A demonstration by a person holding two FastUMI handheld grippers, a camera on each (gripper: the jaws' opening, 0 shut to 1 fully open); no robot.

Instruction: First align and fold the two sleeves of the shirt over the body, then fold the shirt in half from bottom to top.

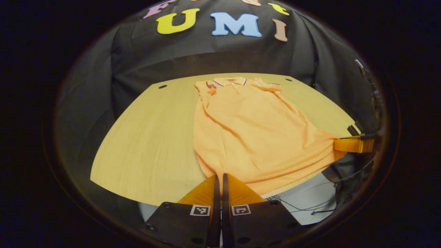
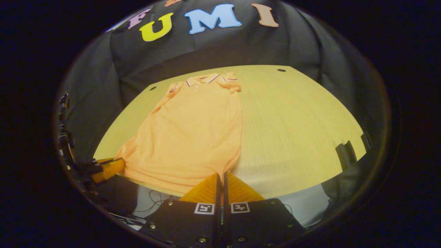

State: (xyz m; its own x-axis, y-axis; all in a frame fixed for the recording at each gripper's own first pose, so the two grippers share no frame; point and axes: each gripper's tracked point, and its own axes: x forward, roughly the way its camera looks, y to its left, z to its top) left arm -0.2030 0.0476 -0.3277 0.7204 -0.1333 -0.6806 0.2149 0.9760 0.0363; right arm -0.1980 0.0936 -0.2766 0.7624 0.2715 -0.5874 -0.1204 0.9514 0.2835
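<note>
Pinching shirt [image 1: 255,134] hem, no branding

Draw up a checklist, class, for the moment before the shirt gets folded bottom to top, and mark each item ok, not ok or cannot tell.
1. Sleeves folded over the shirt body: ok, none stick out.
2. Left gripper closed on a hem corner: ok, fingers together at the hem.
3. Right gripper closed on the other hem corner: ok.
4. Both layers pinched: cannot tell.
5. Collar at the far end, lying flat: ok.
6. Bare table beside the shirt: ok.
</note>
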